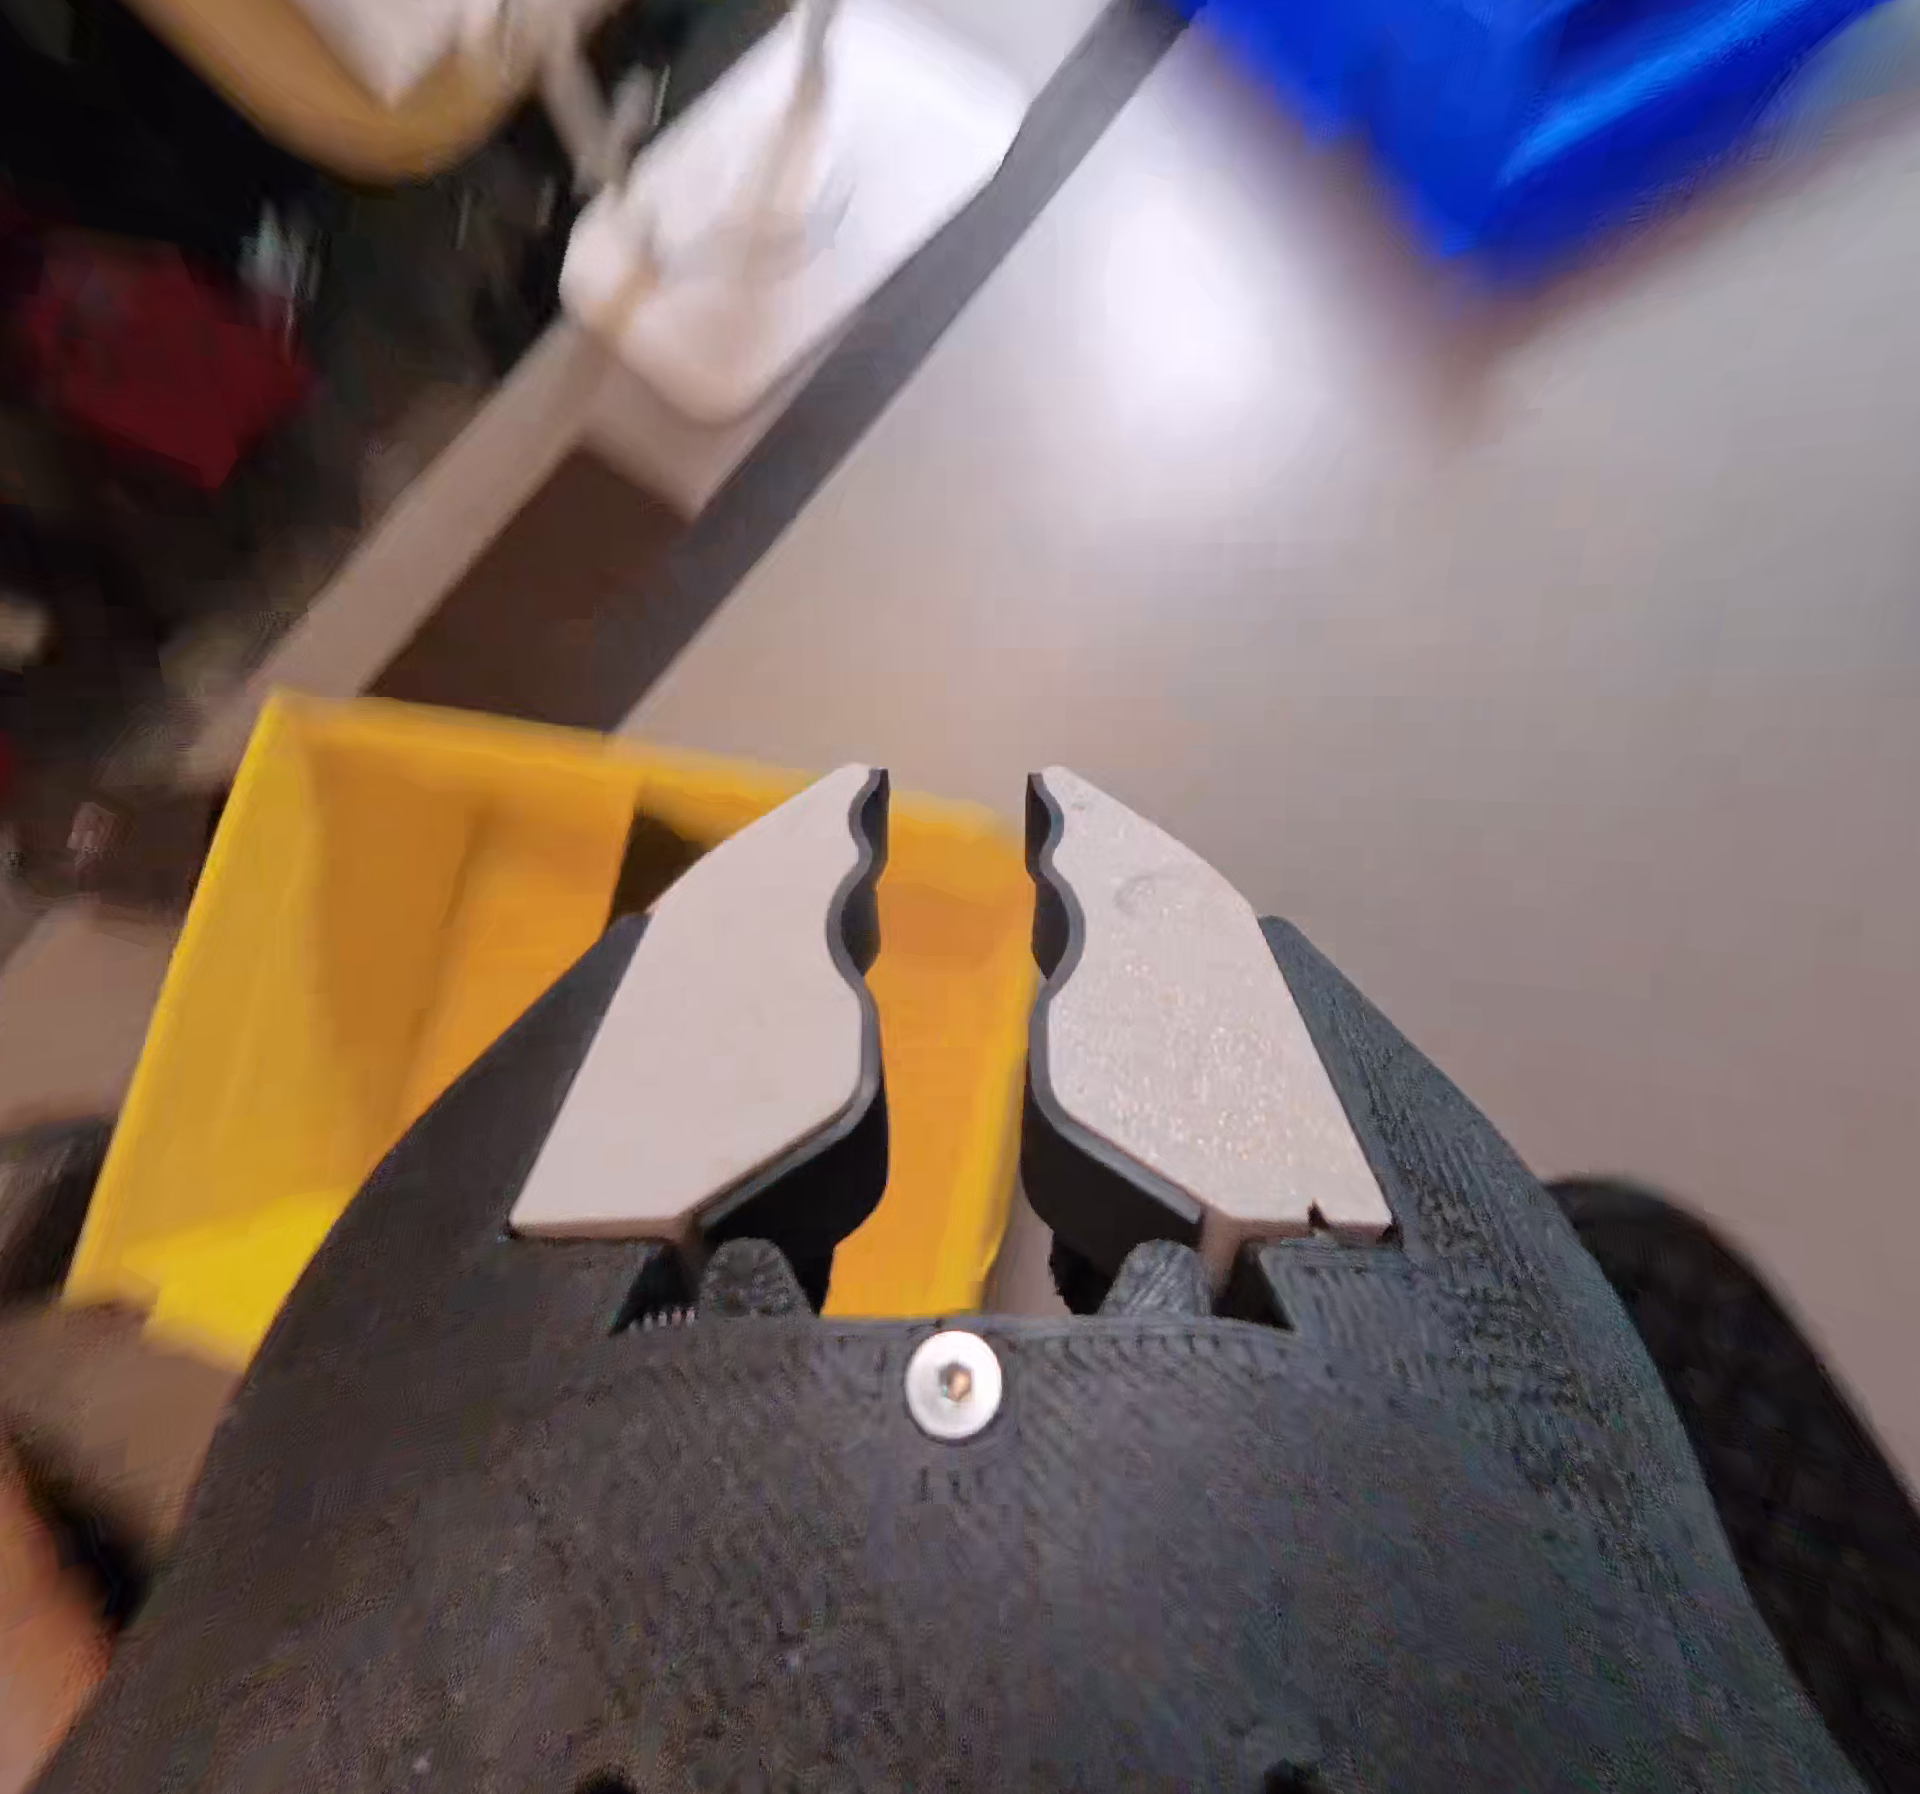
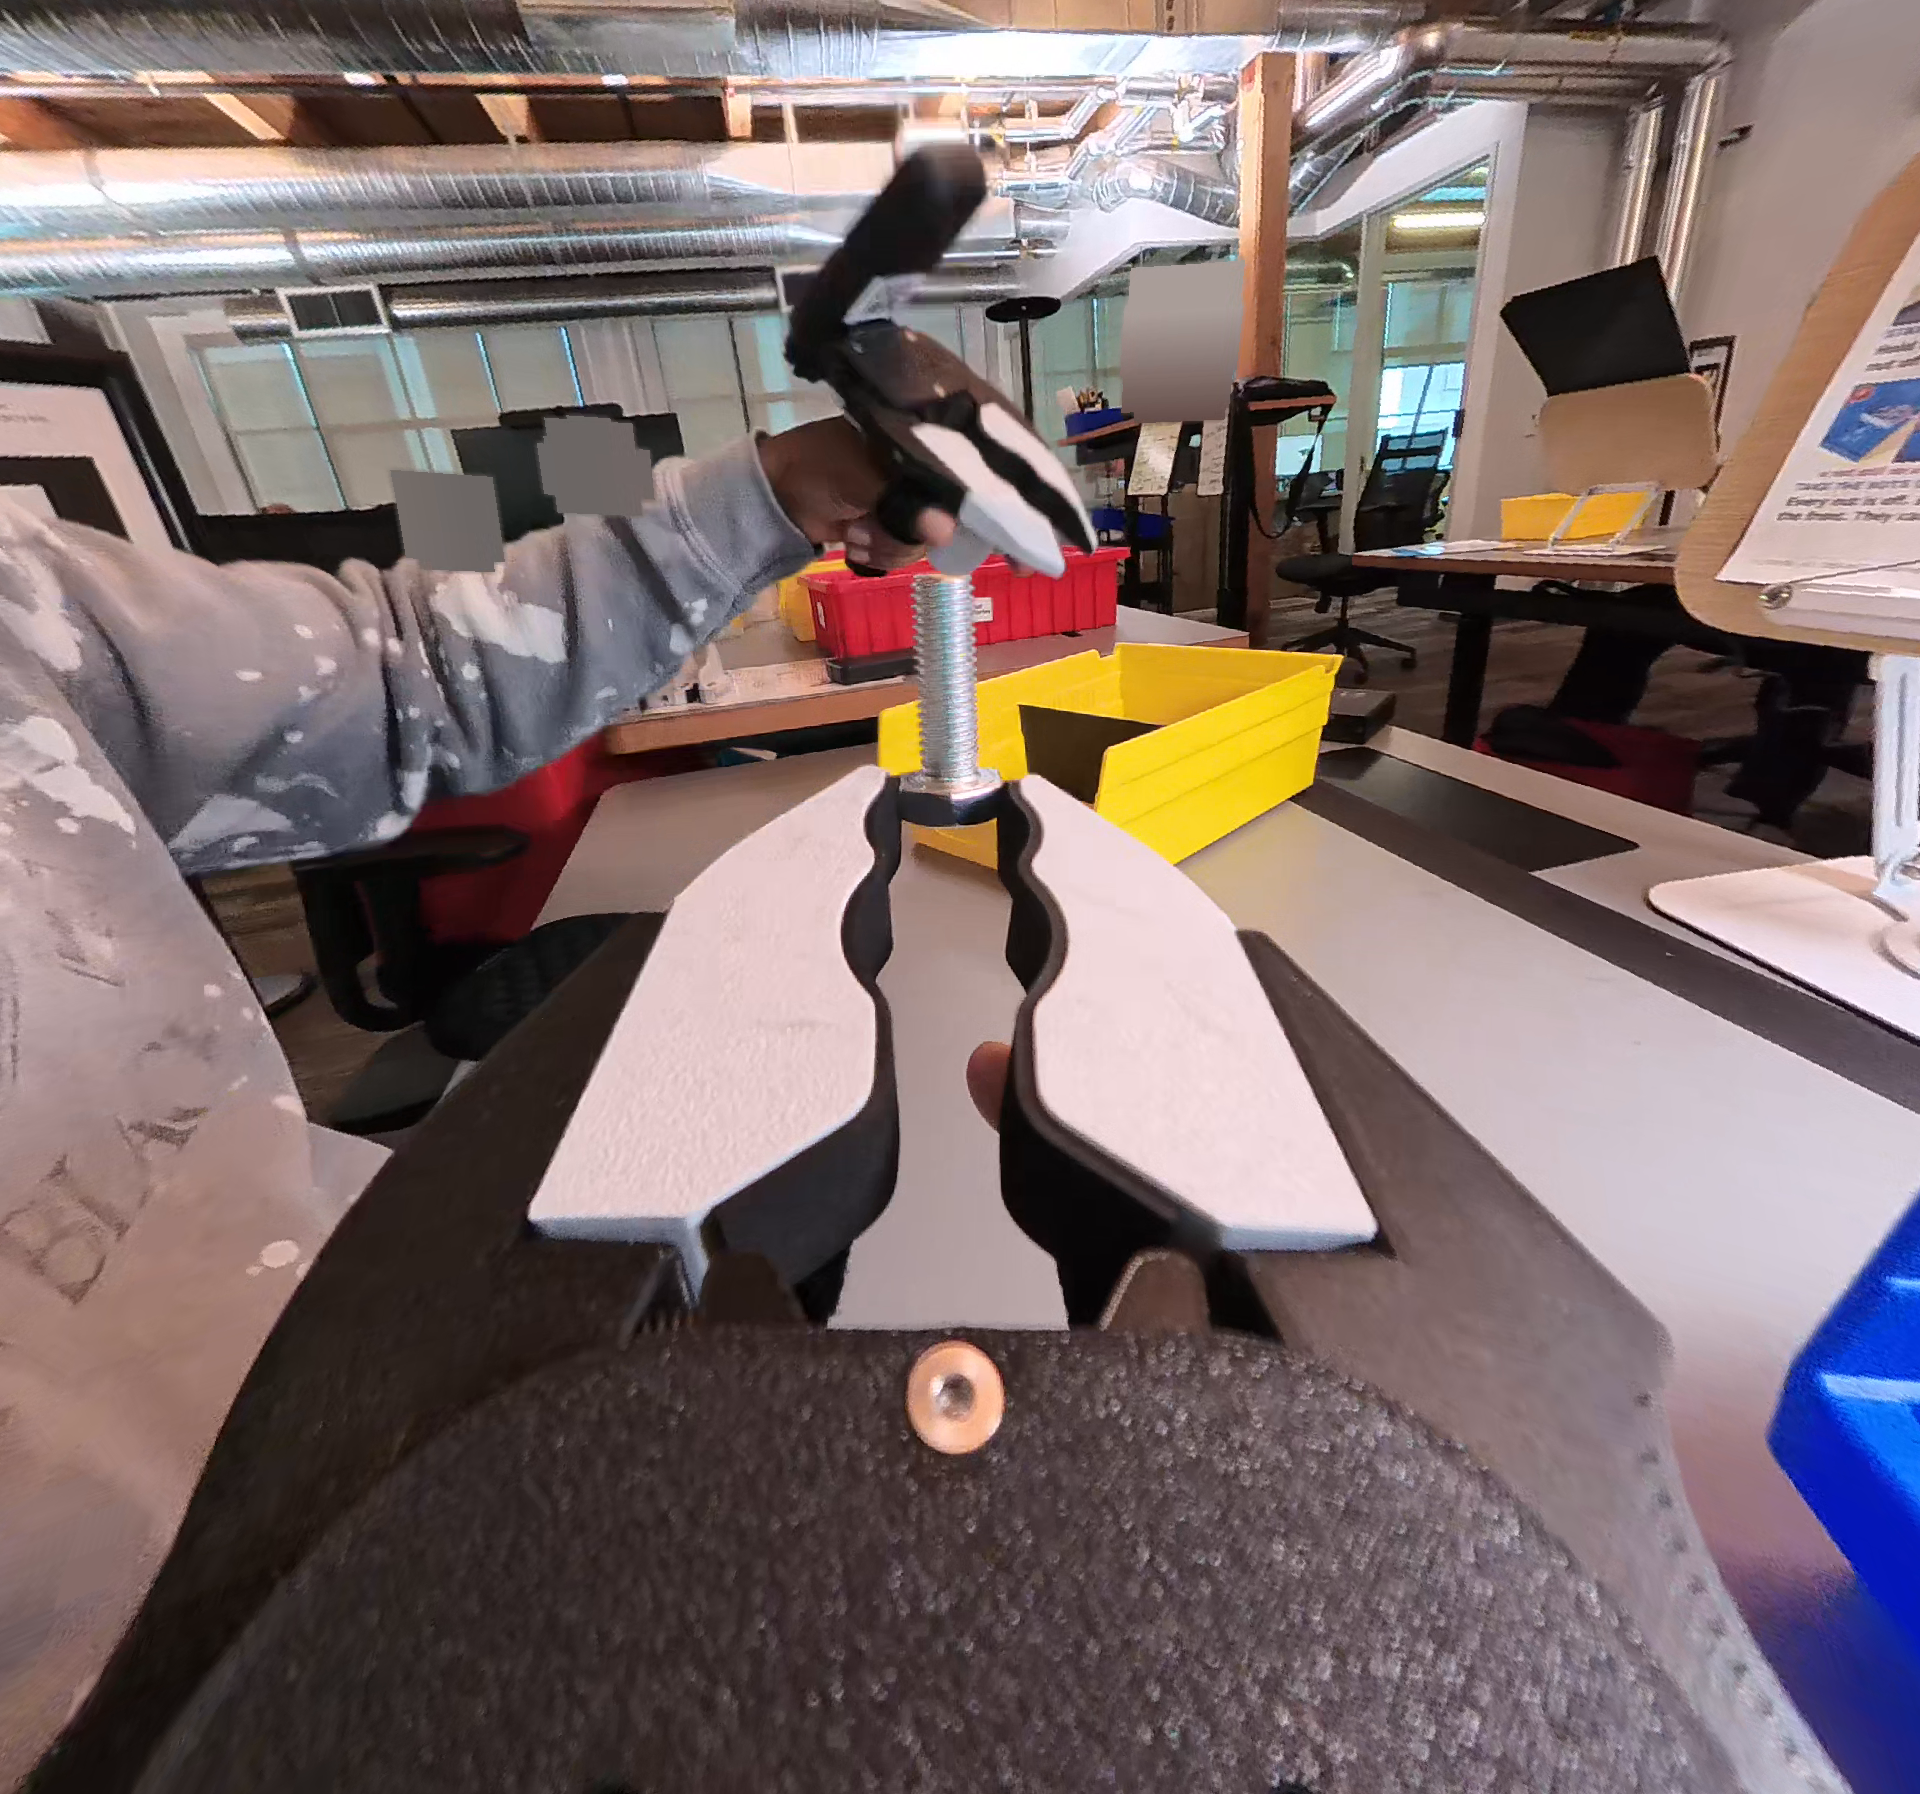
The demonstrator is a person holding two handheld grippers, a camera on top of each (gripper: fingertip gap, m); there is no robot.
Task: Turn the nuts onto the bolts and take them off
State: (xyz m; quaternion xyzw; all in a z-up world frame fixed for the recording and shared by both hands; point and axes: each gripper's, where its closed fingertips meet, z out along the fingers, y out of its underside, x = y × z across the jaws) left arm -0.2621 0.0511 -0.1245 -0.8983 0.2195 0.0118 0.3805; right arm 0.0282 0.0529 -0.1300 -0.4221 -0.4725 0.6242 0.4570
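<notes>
Bolt (image 2: 945, 679) upright, head down (right claw (image 2: 948, 799))

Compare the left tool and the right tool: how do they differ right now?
The right tool is clamped on the hex end of the upright bolt; the left tool is open and empty. The right tool grips the bolt's bottom end; the left tool is at its top end, angled downward. Both are black with grey facings.
</notes>
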